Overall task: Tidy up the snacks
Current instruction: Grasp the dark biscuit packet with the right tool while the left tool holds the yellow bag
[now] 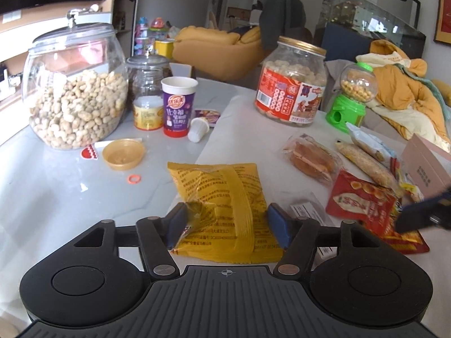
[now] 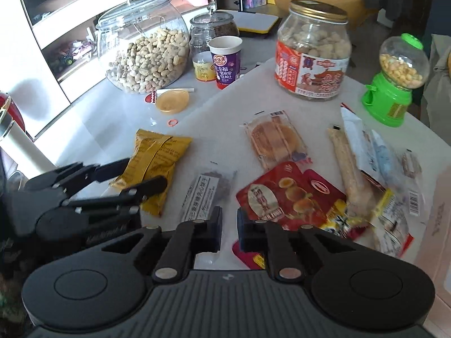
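Yellow snack bag, lying flat on the white mat, near edge between the blue pads of the left gripper. The jaws stand wide, one pad at each side of the bag; the left pad meets the bag's crumpled near-left corner, while contact at the right pad cannot be told. In the right wrist view the same bag lies at the left of the mat, with the left gripper reaching in from the left, its two fingers straddling the bag.

Right gripper: jaws narrow, a small gap between the pads, nothing held. Just beyond its tips lie a clear packet with a white label and a red pouch.

Farther right: a wrapped round cake, a long pale stick snack and a heap of mixed wrappers.

Far side of the table: peanut jar, purple cup, red-labelled biscuit jar and green candy dispenser. A yellow lid lies left of the mat.
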The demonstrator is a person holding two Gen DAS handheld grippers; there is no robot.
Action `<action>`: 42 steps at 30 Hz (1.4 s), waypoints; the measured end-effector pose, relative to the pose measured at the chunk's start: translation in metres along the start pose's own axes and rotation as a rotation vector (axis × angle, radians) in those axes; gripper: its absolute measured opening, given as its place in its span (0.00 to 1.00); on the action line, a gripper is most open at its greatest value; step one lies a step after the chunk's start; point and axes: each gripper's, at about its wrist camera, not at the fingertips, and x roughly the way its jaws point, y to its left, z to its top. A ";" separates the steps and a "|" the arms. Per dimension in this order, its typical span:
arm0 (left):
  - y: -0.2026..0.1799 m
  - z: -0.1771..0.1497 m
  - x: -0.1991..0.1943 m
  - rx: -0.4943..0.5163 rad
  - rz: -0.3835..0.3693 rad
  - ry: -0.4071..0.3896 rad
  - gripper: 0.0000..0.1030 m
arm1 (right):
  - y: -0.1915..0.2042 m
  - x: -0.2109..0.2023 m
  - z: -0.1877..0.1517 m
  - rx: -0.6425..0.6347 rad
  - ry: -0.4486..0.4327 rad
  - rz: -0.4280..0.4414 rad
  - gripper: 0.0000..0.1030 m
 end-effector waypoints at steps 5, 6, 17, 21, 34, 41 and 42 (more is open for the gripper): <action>-0.003 0.004 -0.005 0.009 -0.025 0.001 0.50 | -0.012 -0.016 -0.011 0.033 -0.052 0.015 0.22; -0.003 0.002 -0.013 0.021 -0.031 -0.010 0.38 | -0.013 -0.014 -0.011 0.045 -0.055 0.023 0.36; 0.010 -0.037 -0.075 -0.010 -0.092 -0.040 0.35 | 0.024 0.058 0.005 0.067 -0.022 0.043 0.47; -0.001 -0.037 -0.062 0.068 -0.050 0.001 0.53 | 0.038 0.066 0.007 0.017 -0.016 -0.009 0.44; -0.054 -0.024 -0.077 0.134 -0.191 -0.088 0.38 | -0.013 -0.045 -0.057 0.040 -0.095 -0.014 0.35; -0.152 -0.005 -0.086 0.261 -0.442 -0.091 0.38 | -0.079 -0.084 -0.127 0.171 -0.118 -0.164 0.35; -0.170 -0.001 -0.084 0.280 -0.471 -0.089 0.38 | -0.087 -0.087 -0.136 0.190 -0.119 -0.178 0.35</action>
